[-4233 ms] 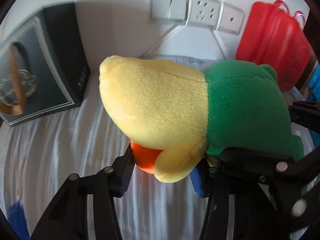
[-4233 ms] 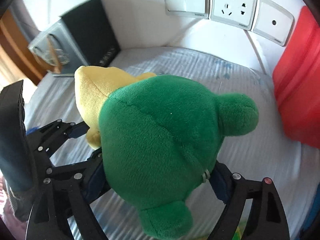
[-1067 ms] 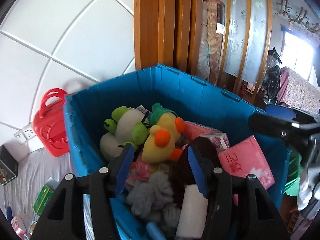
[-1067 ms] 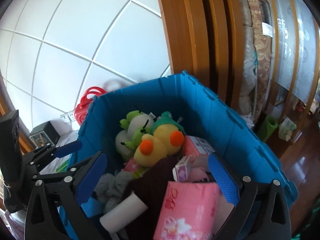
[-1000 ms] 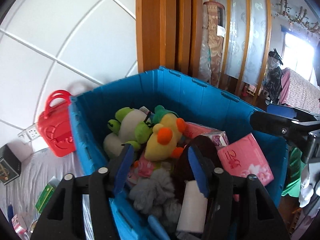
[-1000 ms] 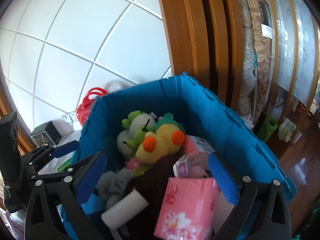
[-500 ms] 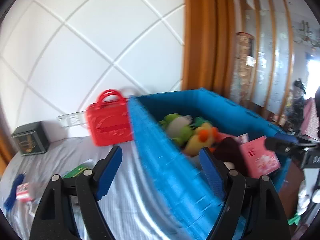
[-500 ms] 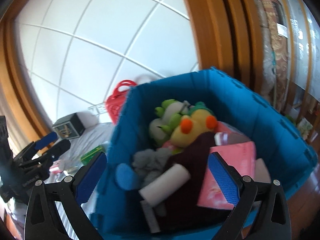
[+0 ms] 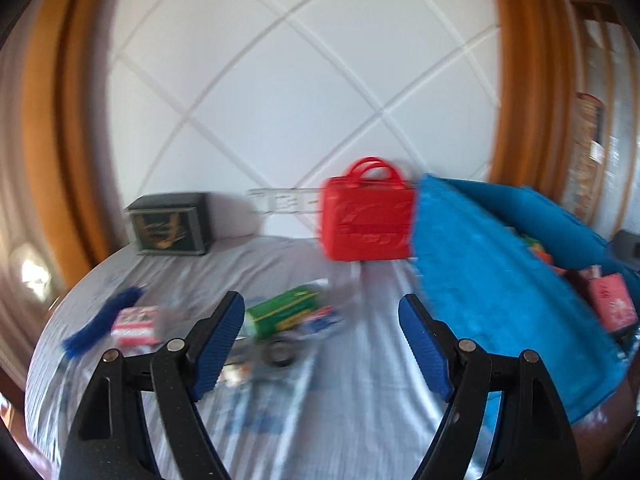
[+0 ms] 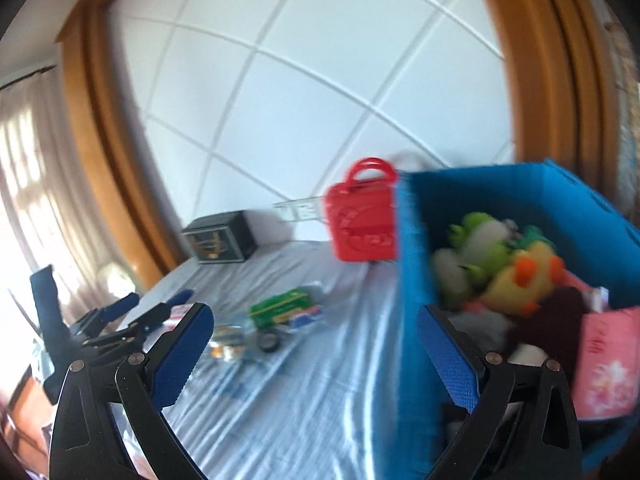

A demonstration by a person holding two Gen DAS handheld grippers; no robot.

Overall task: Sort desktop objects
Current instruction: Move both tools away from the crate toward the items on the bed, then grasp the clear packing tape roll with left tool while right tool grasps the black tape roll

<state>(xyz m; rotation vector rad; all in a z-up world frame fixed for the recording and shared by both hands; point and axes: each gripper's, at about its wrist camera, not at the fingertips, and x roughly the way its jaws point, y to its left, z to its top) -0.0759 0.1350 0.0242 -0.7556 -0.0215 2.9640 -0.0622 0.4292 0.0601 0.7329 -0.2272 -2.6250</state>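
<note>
Left wrist view: both grippers wide open, empty, frames motion-blurred.
Left gripper [image 9: 321, 334] jaws spread over the table [image 9: 340, 412]; green box [image 9: 285, 313] between them, red case [image 9: 367, 220] behind. Right gripper [image 10: 316, 354] spread too; blue bin [image 10: 416, 280] at right holds green plush [image 10: 478, 240] and yellow plush [image 10: 520, 276].

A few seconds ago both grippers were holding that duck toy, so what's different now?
The duck plush was let go and lies in the blue bin. The left gripper and right gripper are open and have swung back toward the table. The red case stayed put.
</note>
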